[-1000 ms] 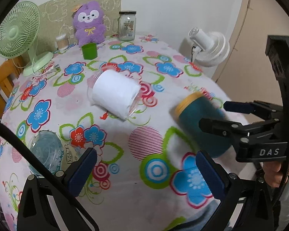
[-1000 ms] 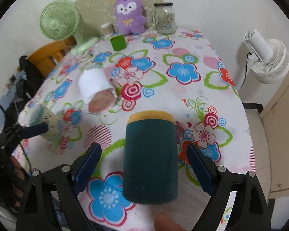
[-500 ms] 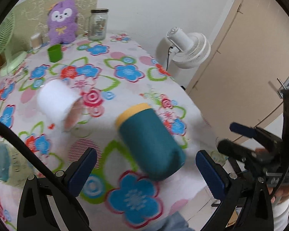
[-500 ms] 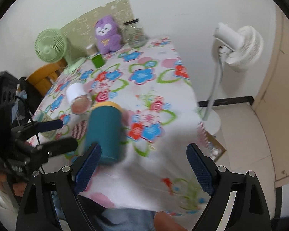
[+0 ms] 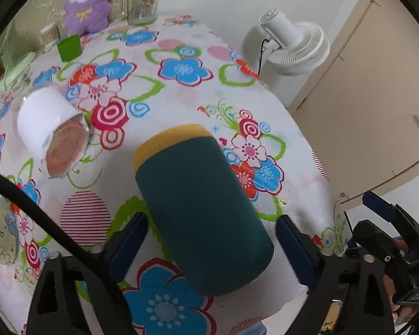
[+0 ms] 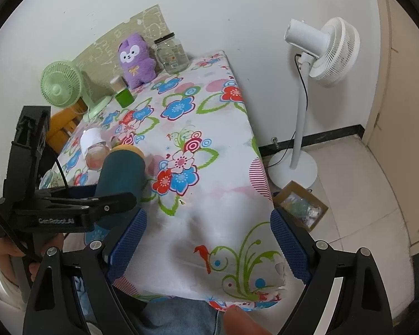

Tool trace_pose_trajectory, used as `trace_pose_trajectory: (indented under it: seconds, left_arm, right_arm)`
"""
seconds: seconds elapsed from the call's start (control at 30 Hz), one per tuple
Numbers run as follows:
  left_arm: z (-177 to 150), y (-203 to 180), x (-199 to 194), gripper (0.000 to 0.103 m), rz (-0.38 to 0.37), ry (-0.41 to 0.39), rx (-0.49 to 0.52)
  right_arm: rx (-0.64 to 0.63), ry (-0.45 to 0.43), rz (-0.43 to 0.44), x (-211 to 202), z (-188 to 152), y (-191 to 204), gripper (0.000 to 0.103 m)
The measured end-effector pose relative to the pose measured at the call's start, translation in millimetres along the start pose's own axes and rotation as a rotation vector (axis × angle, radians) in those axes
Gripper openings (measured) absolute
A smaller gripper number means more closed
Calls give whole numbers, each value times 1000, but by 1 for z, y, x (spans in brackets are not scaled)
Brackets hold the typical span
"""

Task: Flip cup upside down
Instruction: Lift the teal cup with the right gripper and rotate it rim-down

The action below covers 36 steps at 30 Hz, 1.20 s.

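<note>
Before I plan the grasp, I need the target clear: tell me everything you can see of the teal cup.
The teal cup is a tall, matte dark-teal cylinder with a yellow band at its far end. It lies on its side on the floral tablecloth near the table's front edge, its plain end toward the camera. It sits between the open fingers of the left gripper, which look clear of it. Its opening is not visible.

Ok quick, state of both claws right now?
Left claw: open, straddling the teal cup, not gripping.
Right claw: open, holding nothing, off to the cup's right.
</note>
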<state>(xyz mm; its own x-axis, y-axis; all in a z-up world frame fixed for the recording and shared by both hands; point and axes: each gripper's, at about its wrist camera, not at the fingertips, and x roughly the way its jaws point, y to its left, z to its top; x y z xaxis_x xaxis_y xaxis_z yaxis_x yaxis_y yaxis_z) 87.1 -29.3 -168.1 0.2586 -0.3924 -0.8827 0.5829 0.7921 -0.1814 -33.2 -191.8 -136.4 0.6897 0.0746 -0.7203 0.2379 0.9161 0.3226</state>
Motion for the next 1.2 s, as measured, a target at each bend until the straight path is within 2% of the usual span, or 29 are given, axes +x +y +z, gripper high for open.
trace_pose_trajectory:
  seconds: [0.1,0.37,0.8,1.2]
  left_arm:
    - [0,2,5,84,-10,15,-10]
    - [0,5,-5,75,3,-16,16]
    - [11,32,-56,67,22,-149,9]
    - [17,49,-99,65,41,-244,15]
  right_arm:
    - [24,-6,11,1,0,-5,92]
    - [37,-23,22,-1,1,-5,92]
    - [-27,-40,41,-1,7,24,91]
    - [-120,-37,53,7,7,64,91]
